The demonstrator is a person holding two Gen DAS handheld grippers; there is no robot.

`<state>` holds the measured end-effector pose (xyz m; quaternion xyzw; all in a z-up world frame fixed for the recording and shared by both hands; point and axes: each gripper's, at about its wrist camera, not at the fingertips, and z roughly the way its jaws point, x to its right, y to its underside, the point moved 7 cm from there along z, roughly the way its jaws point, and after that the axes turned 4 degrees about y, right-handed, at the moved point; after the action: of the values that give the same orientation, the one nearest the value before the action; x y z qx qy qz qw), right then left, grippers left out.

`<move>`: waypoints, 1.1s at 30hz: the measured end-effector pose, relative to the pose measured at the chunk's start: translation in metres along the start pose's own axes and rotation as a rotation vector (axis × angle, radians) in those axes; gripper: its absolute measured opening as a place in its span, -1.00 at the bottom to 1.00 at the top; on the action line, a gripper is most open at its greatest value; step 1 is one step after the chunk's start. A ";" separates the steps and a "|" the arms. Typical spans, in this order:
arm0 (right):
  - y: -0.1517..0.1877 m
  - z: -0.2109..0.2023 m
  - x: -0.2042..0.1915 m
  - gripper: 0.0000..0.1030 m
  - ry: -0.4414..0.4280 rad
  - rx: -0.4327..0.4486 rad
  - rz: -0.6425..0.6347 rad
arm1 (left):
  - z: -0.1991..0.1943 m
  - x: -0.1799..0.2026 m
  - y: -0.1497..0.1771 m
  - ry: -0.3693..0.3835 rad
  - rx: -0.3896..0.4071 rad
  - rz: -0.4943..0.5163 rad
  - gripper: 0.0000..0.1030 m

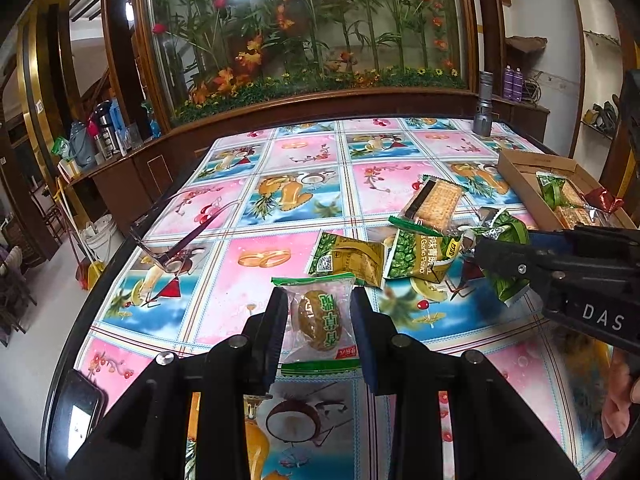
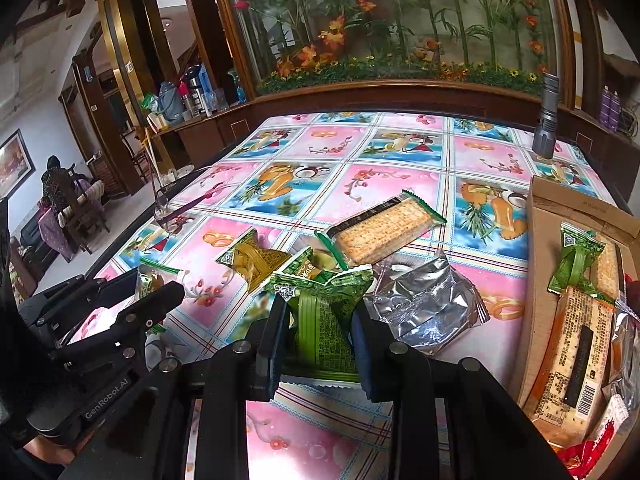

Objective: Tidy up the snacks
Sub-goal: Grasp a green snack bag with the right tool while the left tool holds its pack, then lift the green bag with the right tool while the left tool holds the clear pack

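Holding a clear cake packet [image 1: 318,322], the left gripper [image 1: 320,336] has its jaws clamped on the packet's two long sides, with the round brown cake showing between them. The packet's long axis runs away from the camera, along the fingers, with a green sealed end at the far and near edges. It should handle as light and soft: the film looks slippery and the cake would crush under a hard squeeze, so the side grip across the middle seems sound.

The right gripper [image 2: 320,332] has its jaws closed on a green packet [image 2: 326,328], creased and crinkly, its long axis also lying along the fingers and its torn-looking top pointing away. It too looks light and limp; gripping the body rather than a flapping end seems wiser.

Both packets are at the near edge of the surface [image 1: 304,152], just short of a loose heap holding a cracker pack [image 2: 384,230], a pea packet [image 1: 420,256] and a silver wrapper [image 2: 424,304]. A cardboard box [image 2: 538,280] to the right already holds several snacks.
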<state>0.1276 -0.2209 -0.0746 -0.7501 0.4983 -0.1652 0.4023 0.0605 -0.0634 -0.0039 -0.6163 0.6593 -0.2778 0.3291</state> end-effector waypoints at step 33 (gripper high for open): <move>0.000 0.000 0.000 -0.37 -0.002 0.004 0.002 | -0.008 0.002 -0.007 -0.028 0.041 0.017 -0.40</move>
<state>0.1276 -0.2212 -0.0742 -0.7490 0.4984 -0.1651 0.4041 0.0589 -0.0663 0.0066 -0.6076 0.6541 -0.2796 0.3532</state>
